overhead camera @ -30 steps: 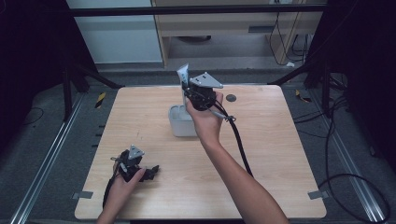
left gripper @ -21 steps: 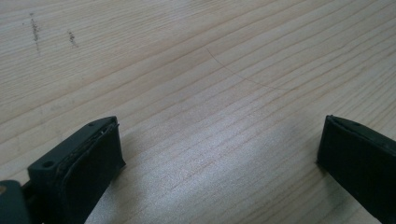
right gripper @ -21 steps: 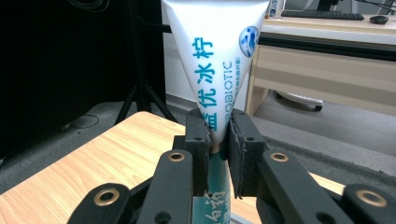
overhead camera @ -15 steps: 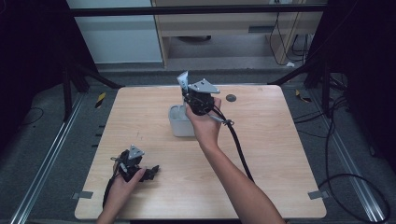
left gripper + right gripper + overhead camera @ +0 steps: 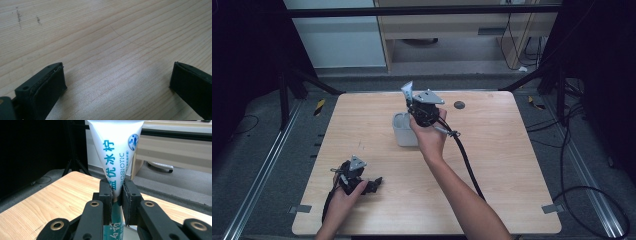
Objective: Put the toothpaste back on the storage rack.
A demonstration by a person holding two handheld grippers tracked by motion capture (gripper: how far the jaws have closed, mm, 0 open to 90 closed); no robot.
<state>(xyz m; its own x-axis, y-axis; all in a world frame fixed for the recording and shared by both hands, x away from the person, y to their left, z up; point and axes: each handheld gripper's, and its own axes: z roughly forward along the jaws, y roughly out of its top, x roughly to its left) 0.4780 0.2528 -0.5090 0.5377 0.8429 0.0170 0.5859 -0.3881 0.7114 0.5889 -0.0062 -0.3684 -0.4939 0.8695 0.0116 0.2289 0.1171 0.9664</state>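
My right gripper (image 5: 116,195) is pinching a white tube (image 5: 116,147) with teal lettering, the two jaws pressed flat against its body partway up, the crimped wide end standing above them. In the high view I hold that tube (image 5: 407,92) upright over the grey cup (image 5: 403,131), which stands near the middle of the table (image 5: 512,150), a little toward the far edge. I judge the tube light and soft: its plastic skin looks smooth and glossy, so it could slide in the pads, and a hard squeeze would dent it or push the contents toward the cap. A hold on the firmer lower body, about where I have it, seems best; the flat crimp would bend.

My left gripper (image 5: 117,82) rests on the wood near the table's near left corner, its jaws spread wide with nothing between them.

The tube's lower end and cap are hidden behind my jaws, so I cannot tell whether it has entered the cup or touches the rim. The cup's inside is too dim to read. A small dark round thing (image 5: 459,105) lies near the far edge; I cannot make out what it is.
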